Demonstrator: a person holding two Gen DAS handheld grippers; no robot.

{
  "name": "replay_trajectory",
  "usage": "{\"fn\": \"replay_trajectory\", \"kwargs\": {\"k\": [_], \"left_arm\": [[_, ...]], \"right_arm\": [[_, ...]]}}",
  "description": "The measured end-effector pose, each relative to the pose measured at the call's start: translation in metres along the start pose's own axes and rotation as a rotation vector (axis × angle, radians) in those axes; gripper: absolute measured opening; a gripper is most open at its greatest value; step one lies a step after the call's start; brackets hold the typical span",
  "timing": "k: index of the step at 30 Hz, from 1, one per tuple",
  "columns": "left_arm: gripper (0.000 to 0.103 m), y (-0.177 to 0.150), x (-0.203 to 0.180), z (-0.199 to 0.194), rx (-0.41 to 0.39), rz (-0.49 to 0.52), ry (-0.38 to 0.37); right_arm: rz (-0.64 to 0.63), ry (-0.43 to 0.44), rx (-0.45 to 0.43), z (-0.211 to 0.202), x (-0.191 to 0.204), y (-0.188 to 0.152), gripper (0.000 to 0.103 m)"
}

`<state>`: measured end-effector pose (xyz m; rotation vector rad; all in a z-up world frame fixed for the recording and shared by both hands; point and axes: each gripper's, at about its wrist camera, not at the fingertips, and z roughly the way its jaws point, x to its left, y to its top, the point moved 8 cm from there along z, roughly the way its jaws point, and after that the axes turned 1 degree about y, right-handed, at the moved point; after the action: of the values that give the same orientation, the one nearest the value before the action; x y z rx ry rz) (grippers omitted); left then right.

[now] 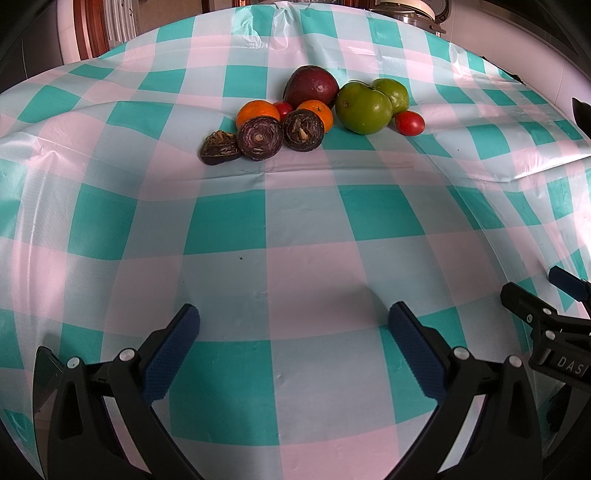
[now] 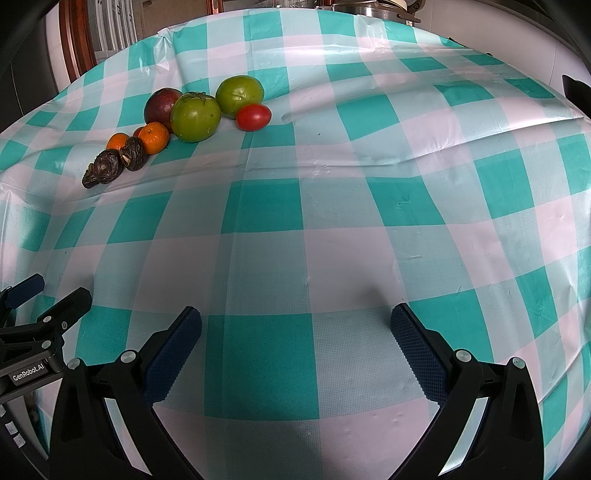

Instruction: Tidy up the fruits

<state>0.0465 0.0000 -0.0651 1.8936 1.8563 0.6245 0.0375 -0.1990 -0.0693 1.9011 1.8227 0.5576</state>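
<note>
A cluster of fruit lies far ahead on the checked tablecloth (image 1: 295, 258): a dark red round fruit (image 1: 311, 86), two green tomatoes (image 1: 364, 107) (image 2: 239, 95), two oranges (image 1: 258, 112) (image 2: 154, 137), two small red tomatoes (image 1: 409, 123) (image 2: 253, 116) and three dark purple cut halves (image 1: 260, 137) (image 2: 107, 168). My left gripper (image 1: 293, 317) stands open over the cloth, well short of the fruit, holding nothing. My right gripper (image 2: 295, 319) is open too, with the fruit far off to its upper left.
The right gripper's body (image 1: 546, 325) shows at the right edge of the left wrist view; the left one's body (image 2: 33, 332) shows at the left of the right wrist view. A metal pot (image 2: 373, 7) stands beyond the table's far edge. Wooden furniture (image 1: 92, 29) stands back left.
</note>
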Motion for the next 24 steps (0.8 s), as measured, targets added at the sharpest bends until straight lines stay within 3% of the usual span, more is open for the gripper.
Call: {"fn": "replay_trajectory", "kwargs": {"k": [24], "left_arm": [[0.102, -0.0009, -0.0026, -0.0002, 0.008, 0.008, -0.011]], "right_arm": [[0.004, -0.004, 0.000, 0.0006, -0.0005, -0.0009, 0.099]]}}
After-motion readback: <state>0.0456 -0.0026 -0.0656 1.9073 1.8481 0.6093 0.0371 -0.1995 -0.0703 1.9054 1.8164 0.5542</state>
